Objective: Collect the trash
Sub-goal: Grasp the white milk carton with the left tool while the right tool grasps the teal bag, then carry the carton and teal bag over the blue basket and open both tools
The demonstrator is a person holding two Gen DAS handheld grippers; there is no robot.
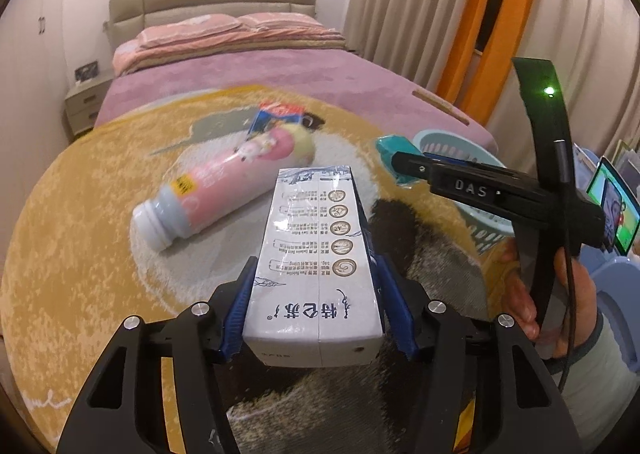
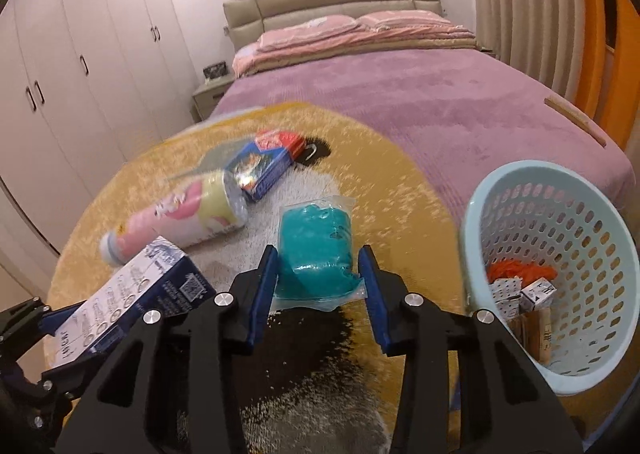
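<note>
Two claws are seen over a round yellow rug (image 1: 60, 214) laid on a purple bed (image 2: 420, 102). The left claw (image 1: 316, 286) is clamped on a milk carton (image 1: 316, 254), a white and dark-blue box printed with round emblems and Chinese text, held at lower centre of the left wrist view with its blue pads pressed against both sides. The right claw (image 2: 320, 286) is spread around a teal packet (image 2: 316, 250) wrapped in clear plastic; a gap is visible at the right pad, and contact at the left pad cannot be judged. A pink bottle (image 1: 216, 190) is lying on its side on the rug at mid-left, its cap end toward the camera, with a blue and red snack box (image 2: 268, 162) just behind it.

Only in the right wrist view is the inside of the pale blue basket (image 2: 560, 254) shown, at the right edge, with something orange and small cartons at the bottom. Only in the left wrist view is the person's hand (image 1: 532, 294) on the right claw's handle shown, at the right of the frame.
</note>
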